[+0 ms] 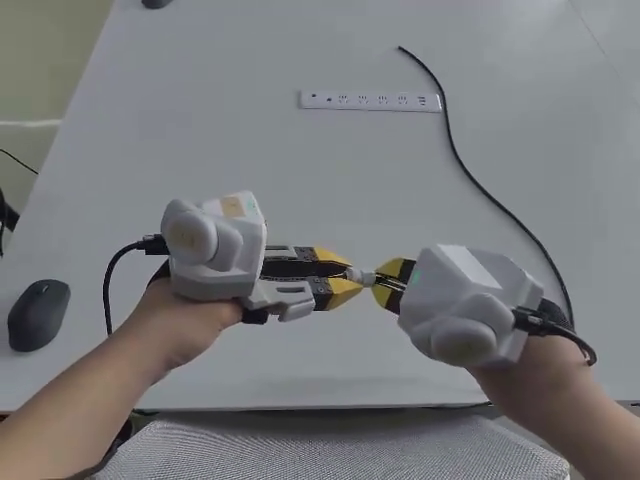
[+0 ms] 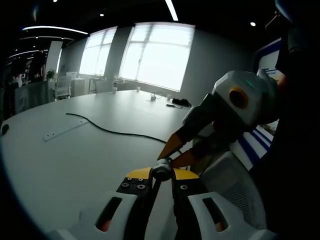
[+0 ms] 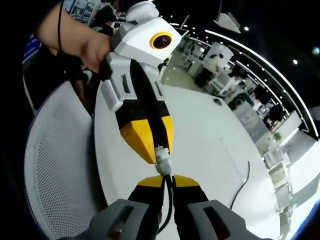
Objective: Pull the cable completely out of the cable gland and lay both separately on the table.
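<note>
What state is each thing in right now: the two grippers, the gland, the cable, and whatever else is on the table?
left gripper, shut on the cable gland
right gripper, shut on the cable
cable gland, held in the air between both grippers, cable threaded in it
cable, not yet pulled out
power strip, lying flat on the table
mouse, resting on the table, untouched

The right gripper has its yellow-tipped jaws closed on the black cable, which runs down between them. Just above, the white cable gland sits pinched in the jaws of the left gripper, above the white tabletop
</note>
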